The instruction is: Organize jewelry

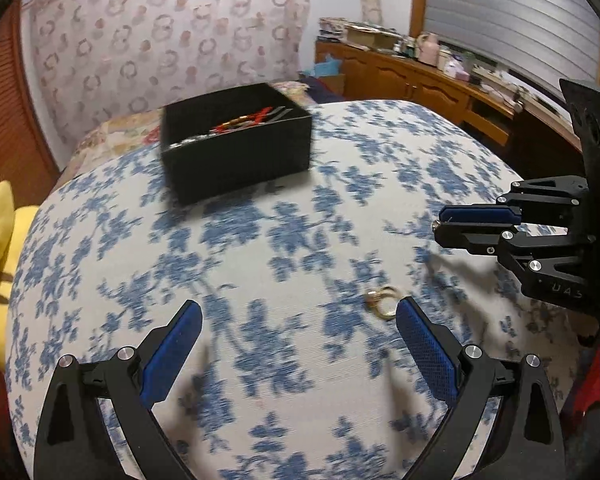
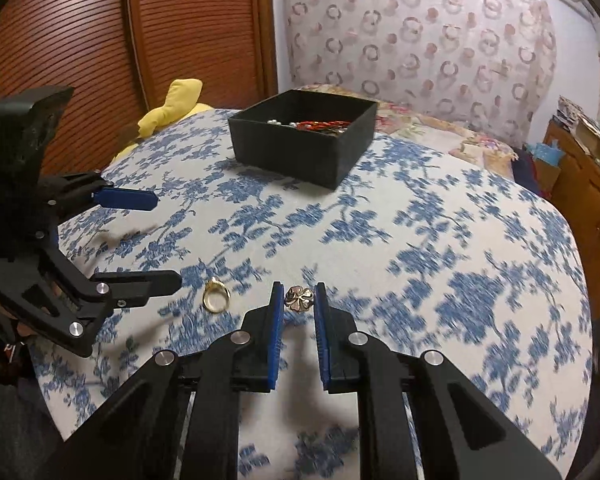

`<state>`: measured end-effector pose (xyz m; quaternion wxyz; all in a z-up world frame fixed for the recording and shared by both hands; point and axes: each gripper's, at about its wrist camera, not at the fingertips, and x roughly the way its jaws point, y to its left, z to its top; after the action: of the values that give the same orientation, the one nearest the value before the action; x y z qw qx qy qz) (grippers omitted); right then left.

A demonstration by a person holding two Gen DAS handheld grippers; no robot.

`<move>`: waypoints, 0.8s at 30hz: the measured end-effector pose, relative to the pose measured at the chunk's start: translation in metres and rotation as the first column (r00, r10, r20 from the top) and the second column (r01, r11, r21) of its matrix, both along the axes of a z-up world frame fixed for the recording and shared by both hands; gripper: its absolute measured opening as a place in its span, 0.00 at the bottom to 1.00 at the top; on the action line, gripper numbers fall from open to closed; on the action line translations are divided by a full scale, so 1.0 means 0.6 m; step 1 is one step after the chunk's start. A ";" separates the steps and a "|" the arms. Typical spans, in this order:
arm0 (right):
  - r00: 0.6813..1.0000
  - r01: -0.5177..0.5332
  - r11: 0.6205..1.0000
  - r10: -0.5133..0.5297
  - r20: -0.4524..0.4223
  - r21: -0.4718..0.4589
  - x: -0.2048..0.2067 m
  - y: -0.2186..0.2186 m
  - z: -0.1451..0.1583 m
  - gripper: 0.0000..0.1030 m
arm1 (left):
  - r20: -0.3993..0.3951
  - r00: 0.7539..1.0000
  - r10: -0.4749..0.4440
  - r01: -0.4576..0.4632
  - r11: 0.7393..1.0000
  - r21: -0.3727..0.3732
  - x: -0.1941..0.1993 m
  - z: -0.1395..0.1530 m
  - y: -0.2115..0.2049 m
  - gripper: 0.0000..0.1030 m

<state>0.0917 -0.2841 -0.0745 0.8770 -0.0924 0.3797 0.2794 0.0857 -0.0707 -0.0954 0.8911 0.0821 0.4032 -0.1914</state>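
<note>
Blue-flowered cloth covered the surface, where the right tongs [image 2: 297, 294] narrowly bracketed a flower brooch [image 2: 298, 299] for pickup, the left tongs [image 1: 297, 312] gaped wide beside a gold ring [image 1: 383, 301], the black box [image 2: 304, 136] waiting far off.

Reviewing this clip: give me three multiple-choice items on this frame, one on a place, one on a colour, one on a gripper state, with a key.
1. Where does the gold ring lie?
A. inside the black box
B. on the floral cloth, left of the right gripper's tips
C. on the wooden cabinet

2. What colour are the gripper pads?
A. blue
B. red
C. yellow

3. How does the left gripper stand?
A. shut on the ring
B. shut on nothing
C. open, holding nothing

Key: 1 B, the ring rests on the floral cloth, well short of the black box, beside the right gripper. 2 A, every pad shows blue. 3 C, the fingers are spread wide over bare cloth.
</note>
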 end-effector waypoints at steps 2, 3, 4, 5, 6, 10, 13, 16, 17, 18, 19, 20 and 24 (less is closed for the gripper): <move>1.000 0.010 1.000 -0.010 0.001 0.005 -0.004 -0.009 -0.001 0.16 | -0.001 1.000 -0.024 0.024 1.000 -0.004 -0.001 0.000 -0.013 0.82; 1.000 0.014 1.000 -0.014 0.001 0.007 -0.005 -0.012 -0.001 0.16 | -0.007 0.999 -0.038 0.038 0.999 -0.003 0.000 0.000 -0.021 0.79; 1.000 0.018 1.000 -0.018 0.001 0.009 -0.006 -0.015 -0.002 0.16 | -0.011 0.999 -0.042 0.042 0.999 -0.004 0.002 -0.001 -0.024 0.72; 1.000 0.020 1.000 -0.020 0.001 0.009 -0.006 -0.017 -0.003 0.16 | -0.020 0.999 -0.050 0.049 0.999 -0.010 0.004 -0.003 -0.029 0.64; 1.000 0.022 1.000 -0.022 0.001 0.010 -0.007 -0.018 -0.004 0.16 | -0.027 0.998 -0.055 0.054 0.998 -0.014 0.005 -0.004 -0.032 0.60; 1.000 0.023 1.000 -0.023 -0.004 0.011 -0.007 -0.018 -0.008 0.16 | -0.056 0.996 -0.069 0.067 0.997 -0.033 0.009 -0.014 -0.040 0.38; 1.000 0.021 1.000 -0.021 -0.007 0.013 -0.008 -0.017 -0.011 0.16 | -0.066 0.995 -0.074 0.071 0.997 -0.043 0.011 -0.017 -0.041 0.27; 1.000 0.018 1.000 -0.018 -0.011 0.013 -0.009 -0.015 -0.014 0.16 | -0.071 0.994 -0.085 0.081 0.995 -0.055 0.011 -0.017 -0.041 0.09; 1.000 0.018 1.000 -0.018 -0.011 0.011 -0.009 -0.014 -0.015 0.16 | -0.069 0.994 -0.088 0.083 0.994 -0.064 0.011 -0.016 -0.041 0.09; 1.000 0.018 1.000 -0.018 -0.012 0.010 -0.009 -0.014 -0.015 0.16 | -0.065 0.994 -0.087 0.083 0.994 -0.065 0.010 -0.014 -0.040 0.09; 1.000 0.018 1.000 -0.018 -0.011 0.010 -0.009 -0.014 -0.014 0.16 | -0.059 0.995 -0.085 0.081 0.995 -0.064 0.009 -0.012 -0.039 0.09; 1.000 0.019 1.000 -0.019 -0.011 0.011 -0.009 -0.014 -0.015 0.16 | -0.056 0.995 -0.081 0.078 0.995 -0.064 0.010 -0.010 -0.038 0.09; 1.000 0.018 1.000 -0.018 -0.004 0.013 -0.008 -0.014 -0.012 0.16 | -0.037 0.998 -0.057 0.054 0.996 -0.075 0.014 0.003 -0.027 0.09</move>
<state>0.0872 -0.2923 -0.0817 0.8792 -0.0828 0.3807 0.2741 0.0943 -0.0869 -0.0934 0.8798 0.0564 0.4107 -0.2325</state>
